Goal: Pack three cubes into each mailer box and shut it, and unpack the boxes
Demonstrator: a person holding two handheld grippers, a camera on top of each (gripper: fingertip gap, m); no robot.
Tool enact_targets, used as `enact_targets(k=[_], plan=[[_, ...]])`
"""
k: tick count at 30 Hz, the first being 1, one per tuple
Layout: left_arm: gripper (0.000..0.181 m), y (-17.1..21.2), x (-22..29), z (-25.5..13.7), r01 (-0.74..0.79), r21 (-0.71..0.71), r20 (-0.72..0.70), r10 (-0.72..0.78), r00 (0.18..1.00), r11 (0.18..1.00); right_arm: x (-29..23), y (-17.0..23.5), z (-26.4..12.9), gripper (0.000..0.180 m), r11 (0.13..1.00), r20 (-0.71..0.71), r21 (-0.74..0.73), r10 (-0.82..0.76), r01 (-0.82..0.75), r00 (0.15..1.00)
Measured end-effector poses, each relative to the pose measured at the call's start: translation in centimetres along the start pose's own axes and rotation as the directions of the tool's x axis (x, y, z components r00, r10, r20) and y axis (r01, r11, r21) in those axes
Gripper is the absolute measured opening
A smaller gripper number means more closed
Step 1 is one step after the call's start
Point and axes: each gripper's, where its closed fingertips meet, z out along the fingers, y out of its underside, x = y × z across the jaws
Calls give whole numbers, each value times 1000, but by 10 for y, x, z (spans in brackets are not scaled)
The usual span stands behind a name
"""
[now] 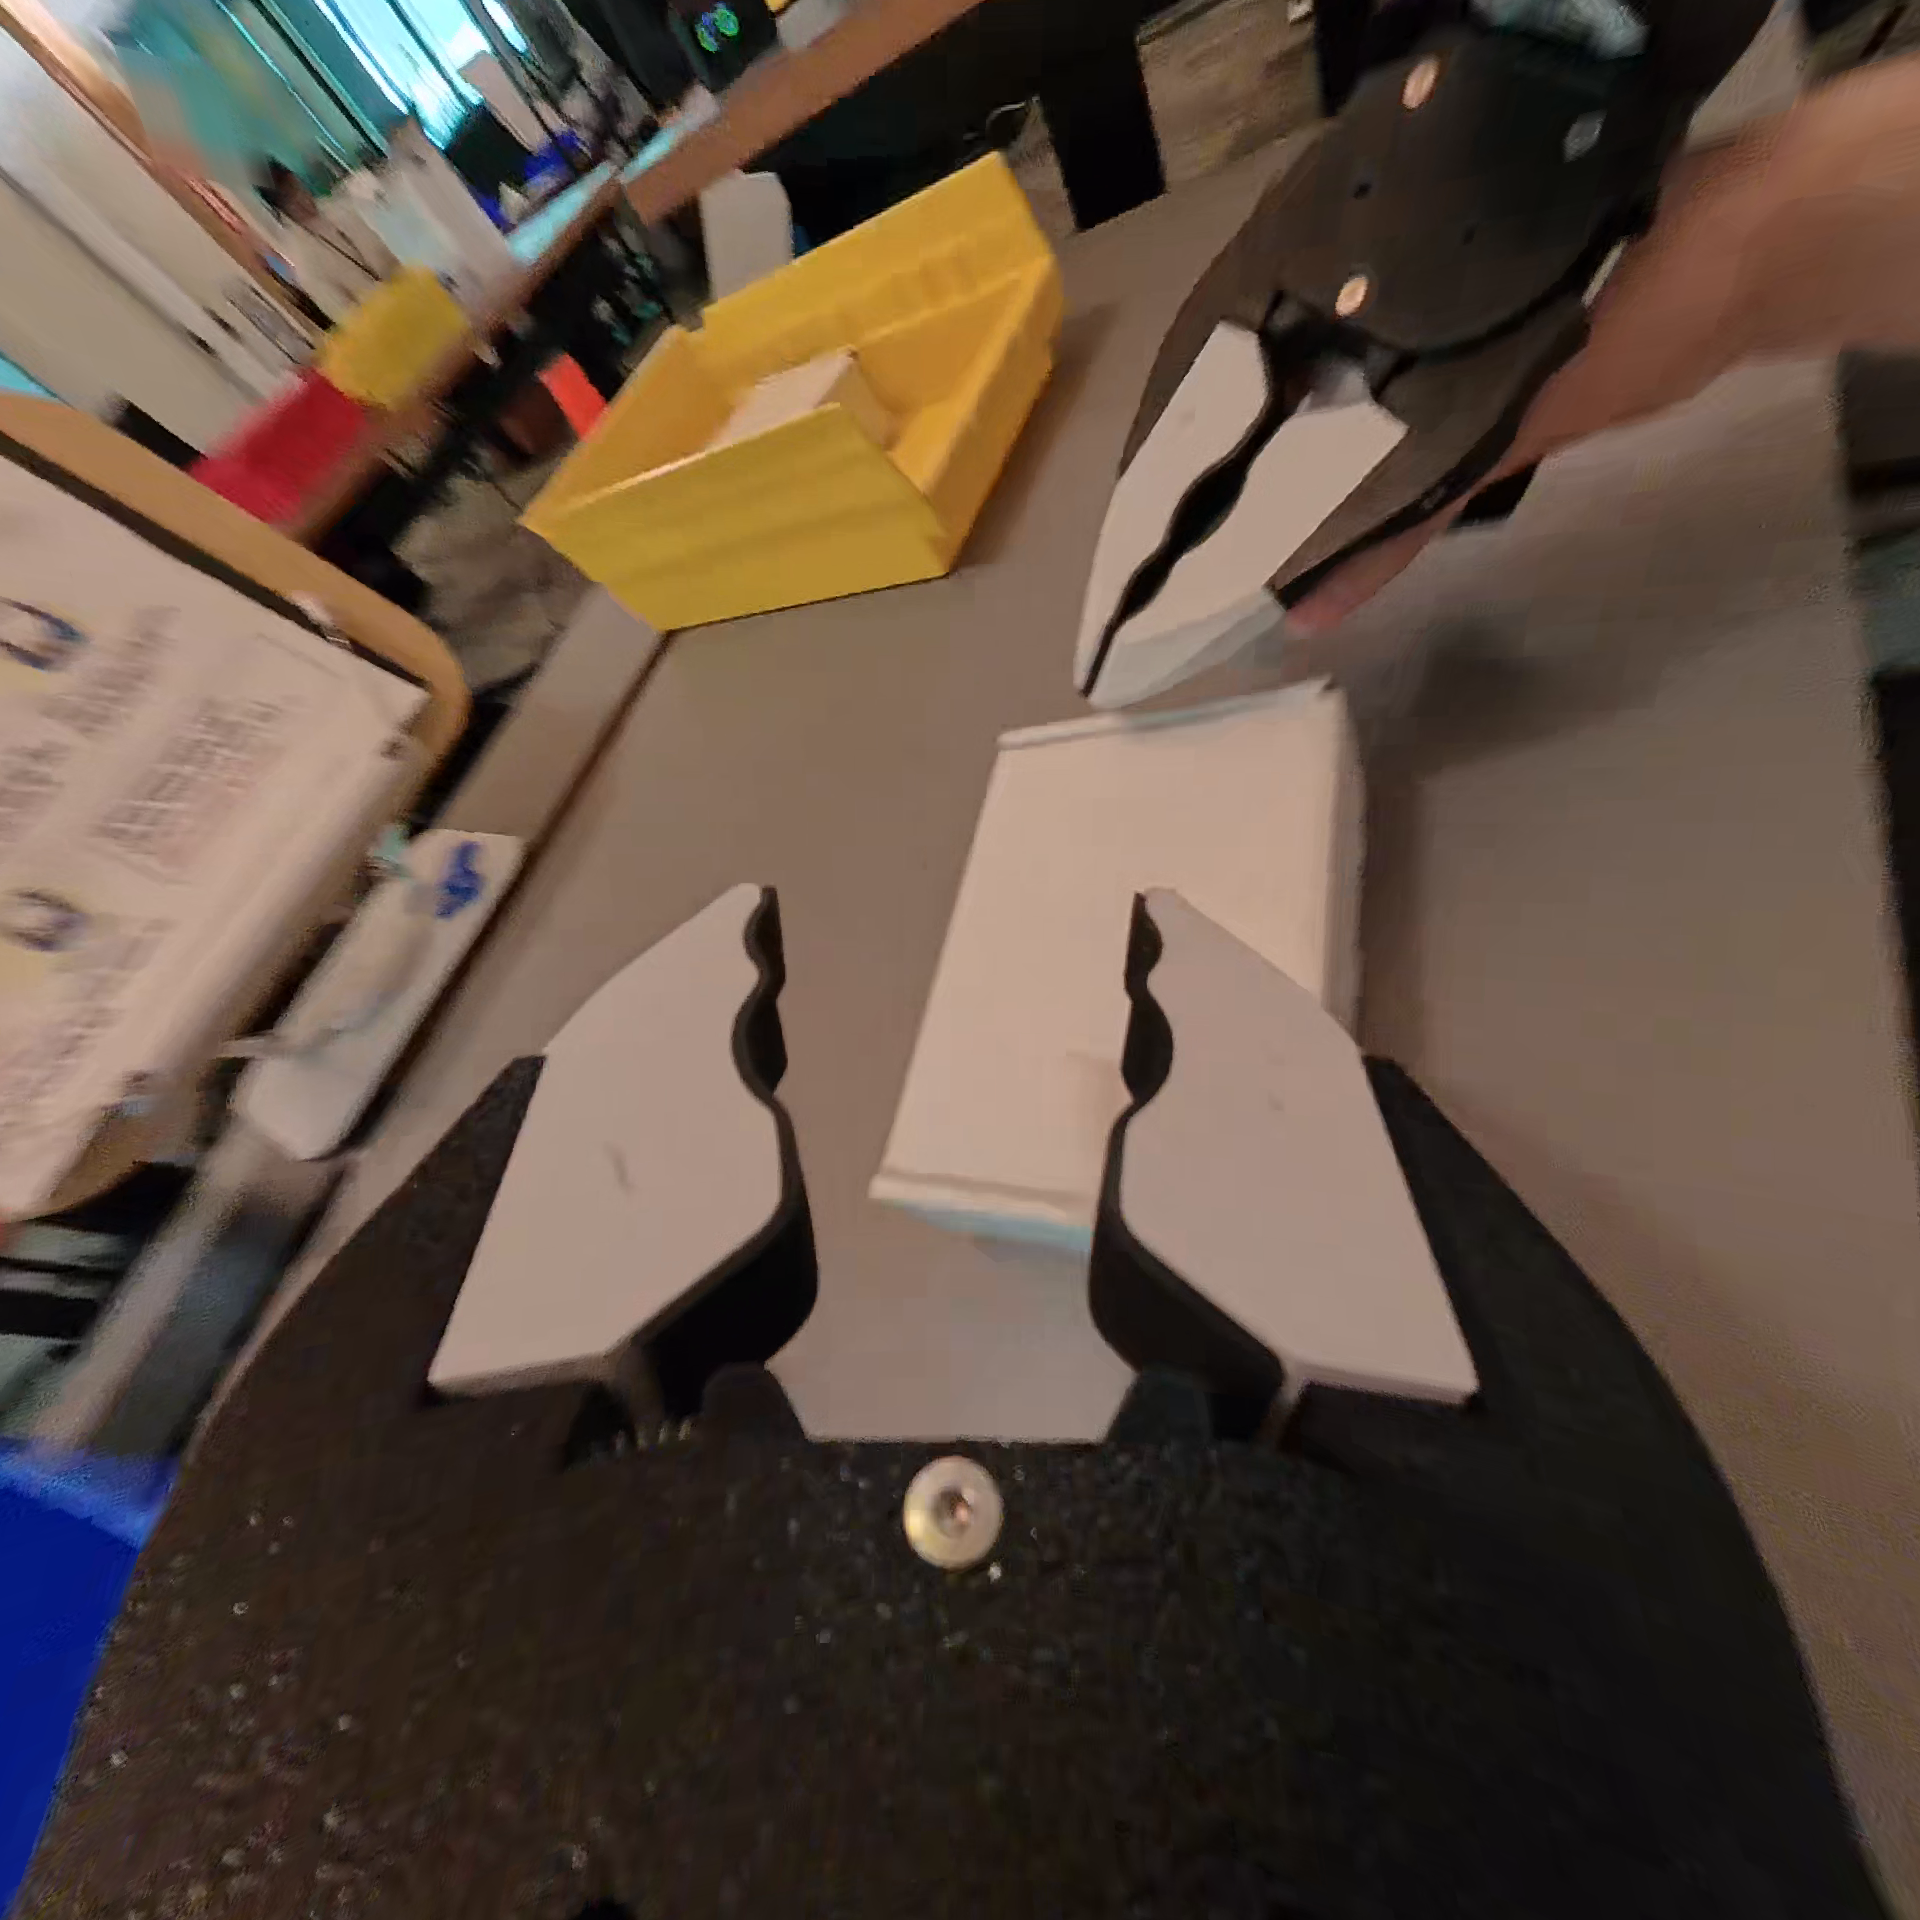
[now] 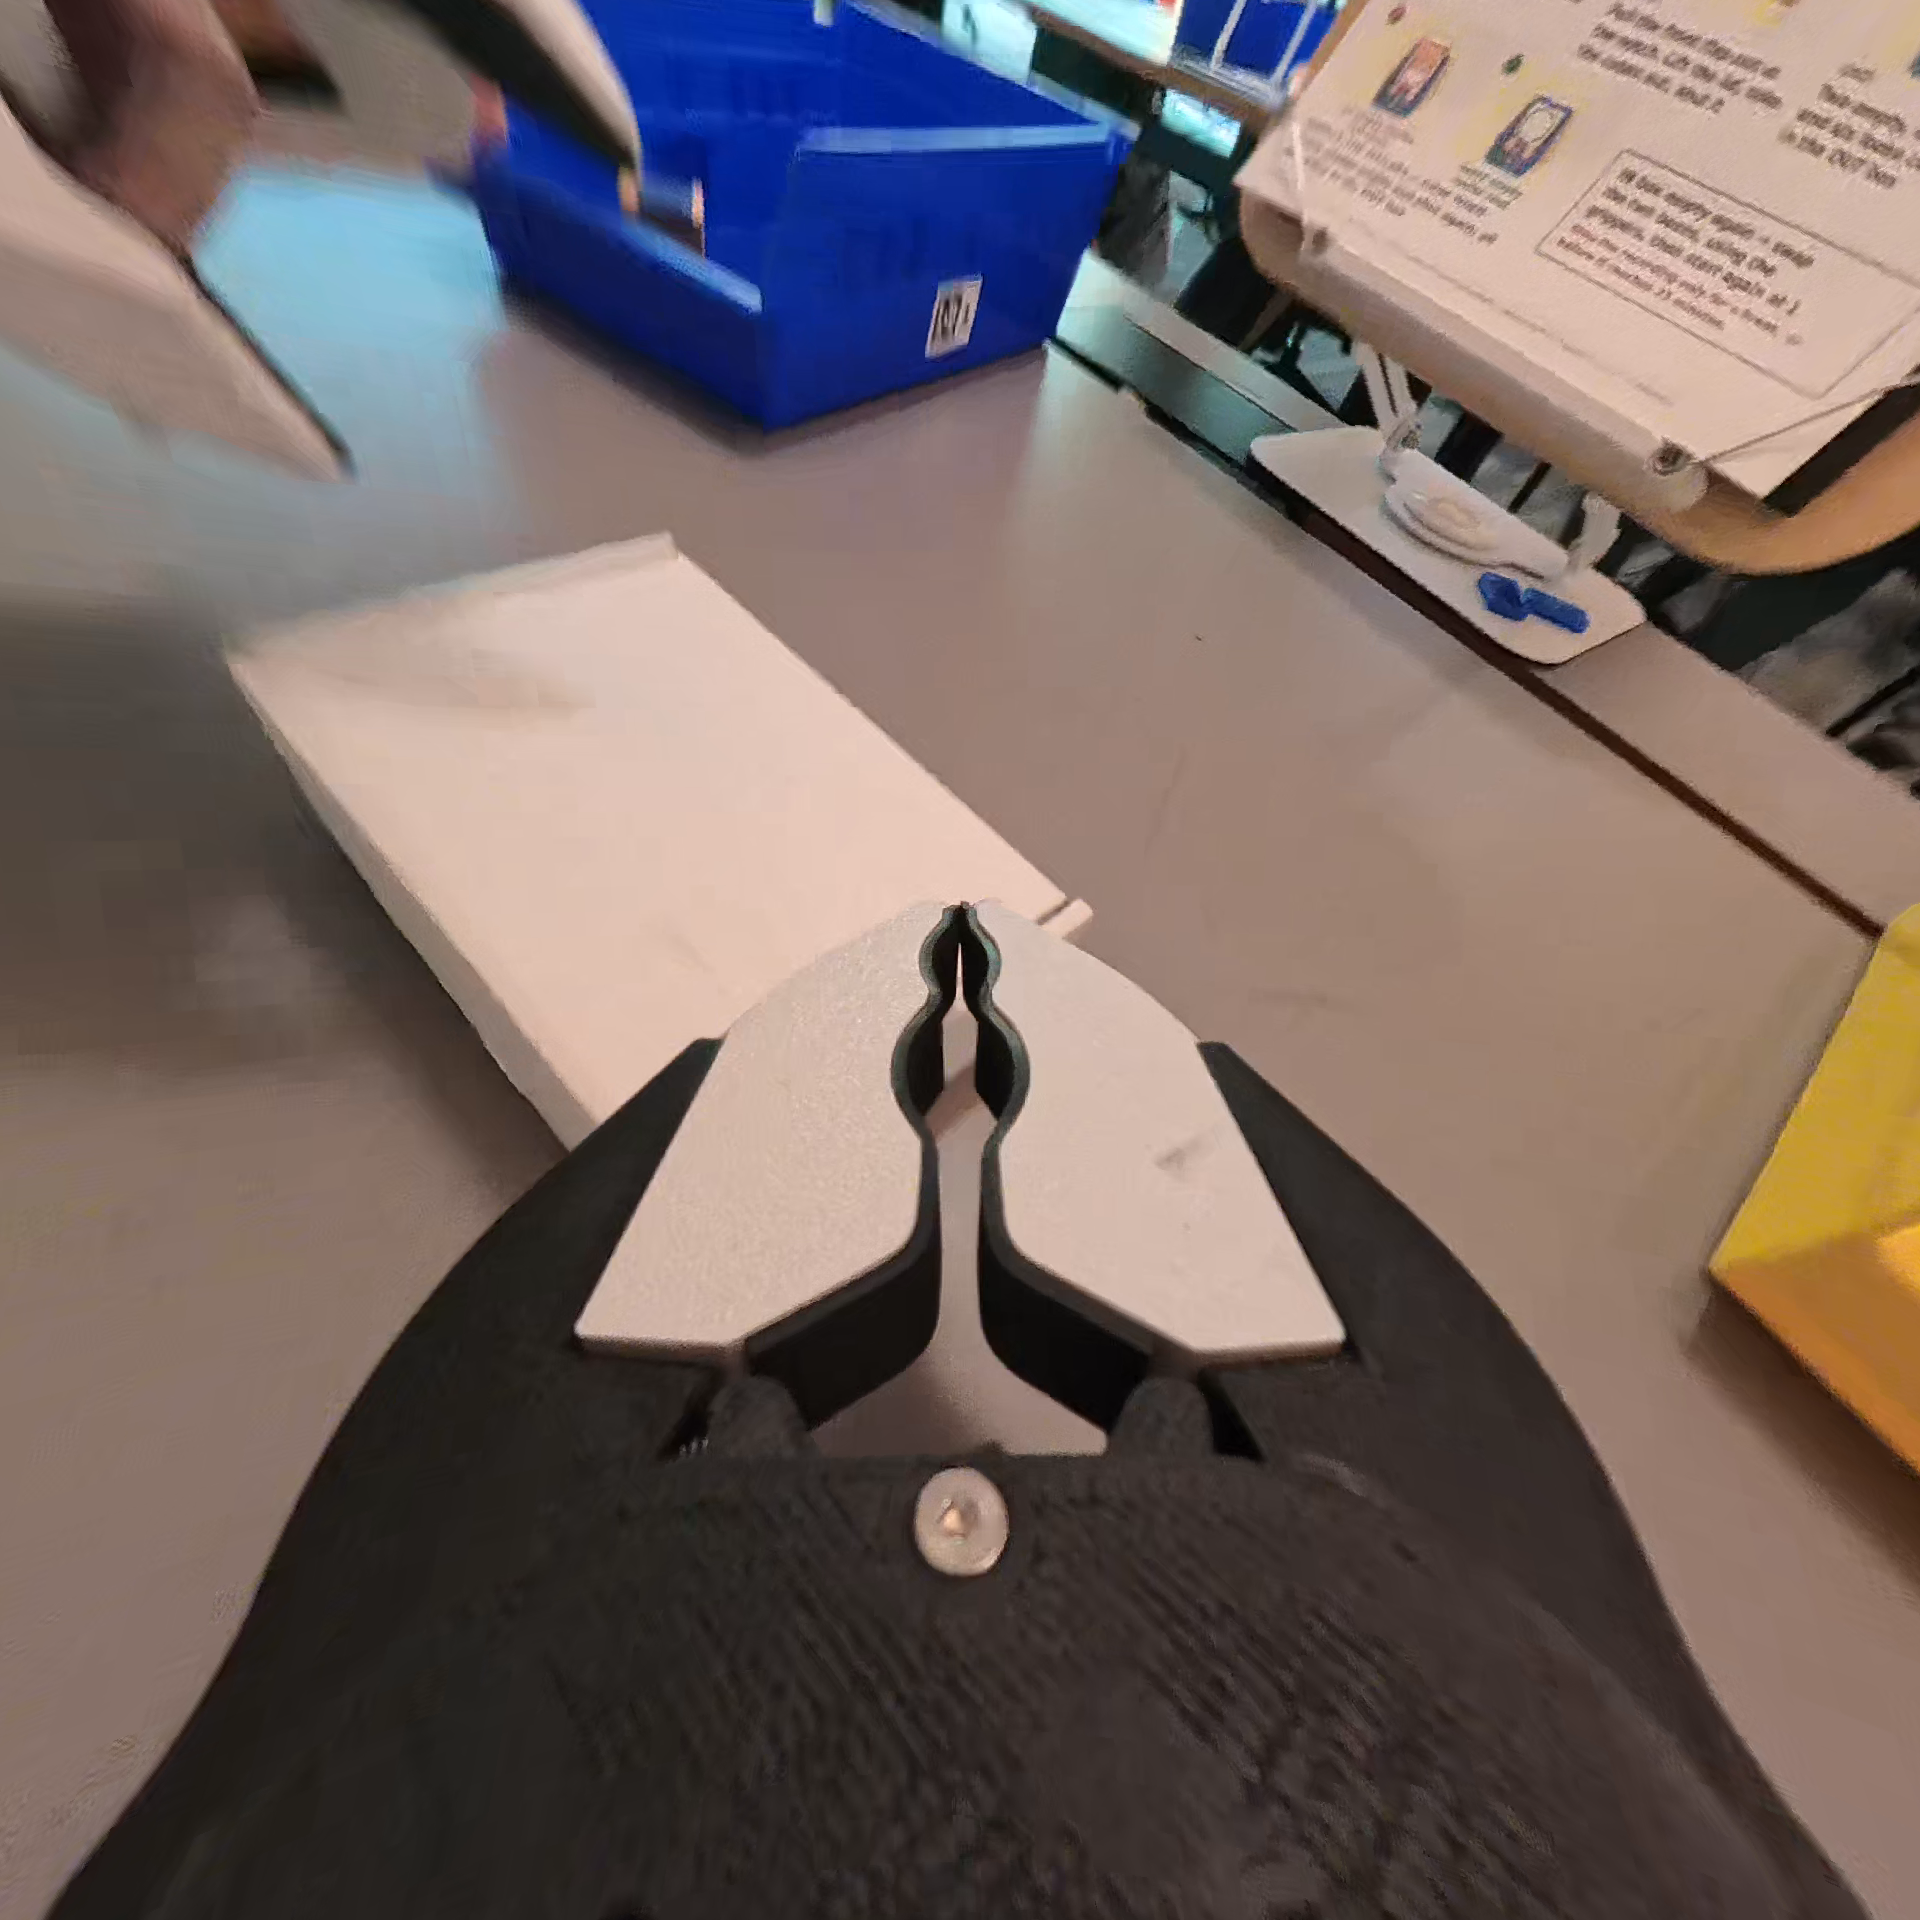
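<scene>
A closed white mailer box (image 1: pixel 1164 821) lies flat on the grey table (image 1: pixel 810 790). My left gripper (image 1: pixel 956 904) is open and empty, and its jaws hover over the near end of the box. My right gripper (image 1: pixel 1096 665) is shut, with its tips at the far edge of the box. In the right wrist view the shut right gripper (image 2: pixel 964 912) sits over the near corner of the box (image 2: pixel 623 769). The left gripper's blurred fingers (image 2: pixel 187 301) show at the upper left. No cubes are visible.
A yellow bin (image 1: pixel 727 530) holding another white box (image 1: pixel 800 400) stands beyond the mailer; its corner shows at the right (image 2: pixel 1839 1195). A blue bin (image 2: pixel 831 239) stands at the table's far side. An instruction sheet on a stand (image 2: pixel 1621 208) and its white base (image 2: pixel 1455 540) sit by the table edge. Tip to tip, the grippers are about 12 cm apart.
</scene>
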Motion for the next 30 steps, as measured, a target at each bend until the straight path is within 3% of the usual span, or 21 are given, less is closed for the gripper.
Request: enact_targets(k=[2,4,9,14,18,21,25,30], plan=[[64,18,-8,-13,-172,-33,99,175,980,984,7,18,3,0,985,-52,-123,-130,122,990],[68,36,-12,-21,-362,-109,160,375,913,926,0,15,4,0,974,-10,-107,-201,199,979],[78,60,2,-25,-617,-187,72,637,767,764,0,16,3,0,923,-17,-164,-356,348,934],[90,64,17,-6,-734,-183,-9,745,667,654,6,19,2,0,947,-2,-131,-295,293,955],[91,62,33,11,-774,-143,-56,776,628,617,9,20,1,0,944,-24,-142,-304,298,952],[97,56,41,19,-814,-125,-47,816,576,567,10,21,0,0,951,-33,-120,-289,283,957],[91,61,46,26,-844,-137,-46,848,529,519,14,21,-1,0,968,-28,-86,-238,235,971],[92,56,44,30,-900,-156,60,913,403,407,20,23,-2,0,971,-50,-86,-226,221,973]])
